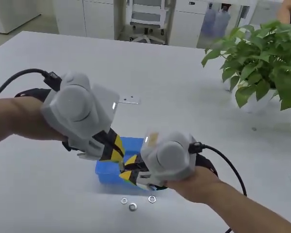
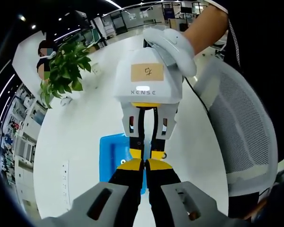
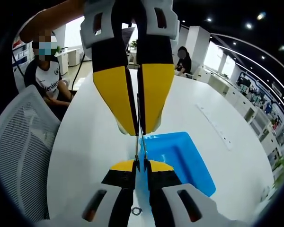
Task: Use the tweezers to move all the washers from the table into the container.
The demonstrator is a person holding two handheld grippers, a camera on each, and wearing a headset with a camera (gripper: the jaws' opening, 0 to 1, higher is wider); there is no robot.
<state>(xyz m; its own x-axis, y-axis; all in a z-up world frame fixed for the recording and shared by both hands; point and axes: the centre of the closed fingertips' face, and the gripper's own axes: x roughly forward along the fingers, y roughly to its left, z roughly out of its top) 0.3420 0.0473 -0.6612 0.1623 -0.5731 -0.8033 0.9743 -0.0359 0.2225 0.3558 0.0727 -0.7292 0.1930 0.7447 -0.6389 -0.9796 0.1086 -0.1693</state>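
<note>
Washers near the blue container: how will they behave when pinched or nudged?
The washers look small, thin and metallic, so probably light and stiff but slippery; one could squirt out of the tweezers. They lie flat on the smooth white table, so a nudge likely slides them; on edge, they might roll.

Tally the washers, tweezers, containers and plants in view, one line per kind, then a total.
Washers: 3
Tweezers: 1
Container: 1
Potted plant: 1
Total: 6
</note>
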